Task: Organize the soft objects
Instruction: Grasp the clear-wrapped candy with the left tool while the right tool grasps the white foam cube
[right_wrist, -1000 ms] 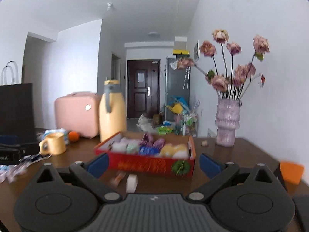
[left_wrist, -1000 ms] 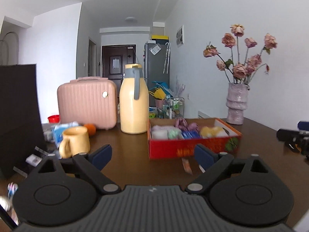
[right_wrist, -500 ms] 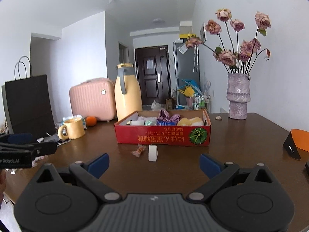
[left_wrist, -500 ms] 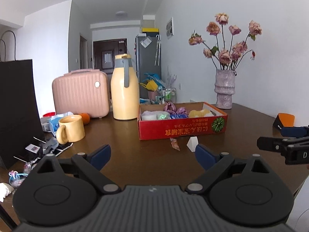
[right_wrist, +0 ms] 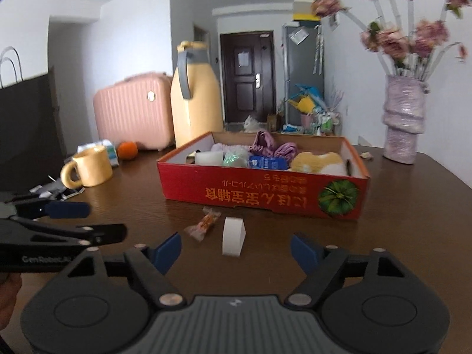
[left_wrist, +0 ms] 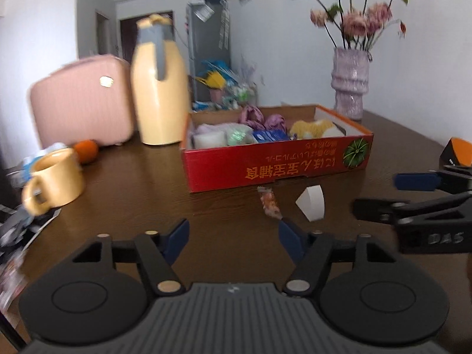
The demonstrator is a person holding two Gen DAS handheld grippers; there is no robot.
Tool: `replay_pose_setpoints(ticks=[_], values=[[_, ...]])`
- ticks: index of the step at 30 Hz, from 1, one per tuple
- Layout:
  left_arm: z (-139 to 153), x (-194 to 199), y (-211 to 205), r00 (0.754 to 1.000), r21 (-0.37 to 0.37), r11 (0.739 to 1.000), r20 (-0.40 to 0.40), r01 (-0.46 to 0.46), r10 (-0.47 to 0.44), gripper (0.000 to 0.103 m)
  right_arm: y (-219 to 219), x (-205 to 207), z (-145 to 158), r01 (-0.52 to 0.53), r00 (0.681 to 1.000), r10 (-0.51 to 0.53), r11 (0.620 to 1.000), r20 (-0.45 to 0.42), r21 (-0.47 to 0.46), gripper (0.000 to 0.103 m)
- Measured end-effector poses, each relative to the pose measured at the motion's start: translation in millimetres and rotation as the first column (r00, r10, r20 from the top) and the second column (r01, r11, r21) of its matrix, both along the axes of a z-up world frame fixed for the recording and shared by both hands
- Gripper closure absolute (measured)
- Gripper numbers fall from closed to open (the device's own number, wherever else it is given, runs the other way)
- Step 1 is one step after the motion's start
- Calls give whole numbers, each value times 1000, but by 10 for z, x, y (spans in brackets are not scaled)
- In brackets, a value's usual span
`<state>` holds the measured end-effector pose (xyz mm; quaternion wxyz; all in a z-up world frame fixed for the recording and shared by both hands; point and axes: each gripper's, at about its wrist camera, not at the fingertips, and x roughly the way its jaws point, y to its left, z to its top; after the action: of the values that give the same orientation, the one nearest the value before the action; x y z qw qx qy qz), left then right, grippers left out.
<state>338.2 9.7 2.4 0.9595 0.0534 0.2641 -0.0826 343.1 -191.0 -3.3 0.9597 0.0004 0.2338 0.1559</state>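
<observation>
A red cardboard box [left_wrist: 274,168] [right_wrist: 265,188] on the brown table holds several soft things: white, green, blue, purple and yellow pieces. In front of it lie a white foam block [left_wrist: 311,202] [right_wrist: 233,236] and a small wrapped candy [left_wrist: 269,202] [right_wrist: 205,222]. My left gripper [left_wrist: 233,240] is open and empty, short of the candy and block. My right gripper [right_wrist: 236,249] is open and empty, with the white block just ahead between its fingers. Each gripper shows in the other's view: the right gripper [left_wrist: 392,194] and the left gripper [right_wrist: 97,221].
A yellow mug [left_wrist: 54,181] [right_wrist: 88,166], an orange [left_wrist: 86,150], a pink case [left_wrist: 79,103], and a yellow thermos [left_wrist: 159,88] stand left of the box. A vase of flowers [left_wrist: 351,85] [right_wrist: 404,124] stands at the back right. A black bag [right_wrist: 26,124] and clutter sit far left.
Both grippers have tilted down and moved closer to the table and the box. The white block and candy now lie nearer to both grippers. Both grippers stay open.
</observation>
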Motion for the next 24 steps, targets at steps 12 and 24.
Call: replay_pose_setpoints(ticks=[12,24], values=[[-332,998,-304,988,-63,997,-148,44,-53,44,-113,819,-346,-43,991,56,994,-124,105,85],[-370,1022,-546,993,-9,998,-99,58,-59,88,-545,765,-404,51,996,-36,976,-77,209,86]])
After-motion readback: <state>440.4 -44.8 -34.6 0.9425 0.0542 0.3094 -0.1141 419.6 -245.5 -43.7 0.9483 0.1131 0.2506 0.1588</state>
